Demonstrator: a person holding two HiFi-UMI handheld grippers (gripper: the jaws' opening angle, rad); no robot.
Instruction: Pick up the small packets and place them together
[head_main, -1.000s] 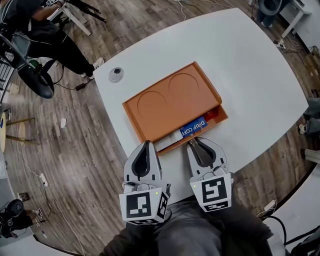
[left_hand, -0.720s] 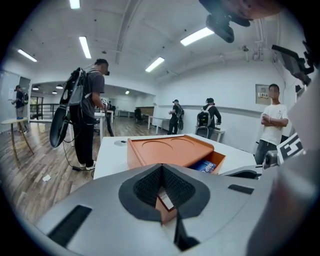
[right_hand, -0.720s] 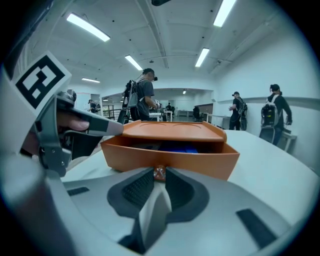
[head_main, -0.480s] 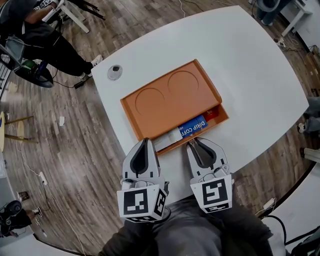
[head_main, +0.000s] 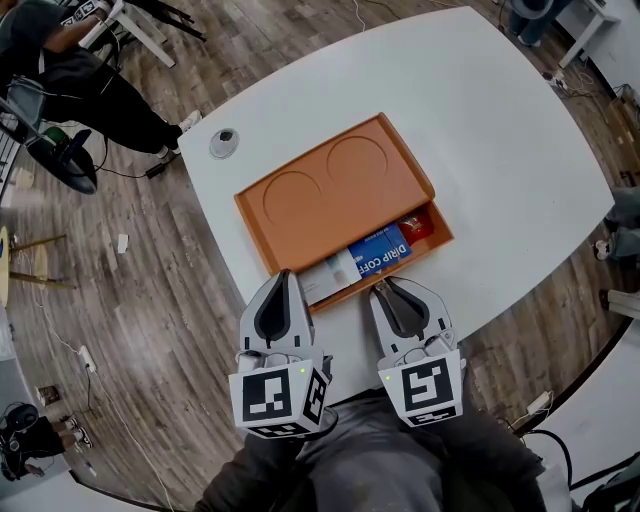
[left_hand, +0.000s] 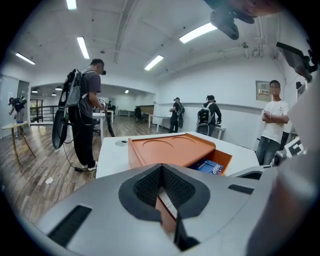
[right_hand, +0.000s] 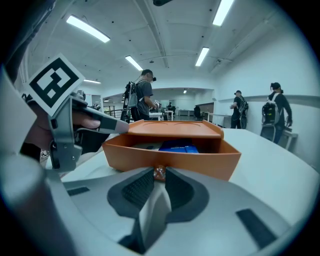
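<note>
An orange box lies on the white table with its drawer slid out toward me. In the drawer lie a white packet, a blue drip-coffee packet and a red packet. My right gripper is at the drawer's front, shut on a small knob. Behind the drawer front, the right gripper view shows the blue packet. My left gripper is shut and holds nothing; its tips sit at the box's near left corner. Its own view shows the box just beyond.
A round grey disc is set in the white table beyond the box's left corner. The table's near edge runs just under both grippers. Several people stand in the room beyond, and one sits at the upper left.
The drawer stands further out than a second ago: the white packet and more of the blue packet now show. Both grippers keep nearly the same places.
</note>
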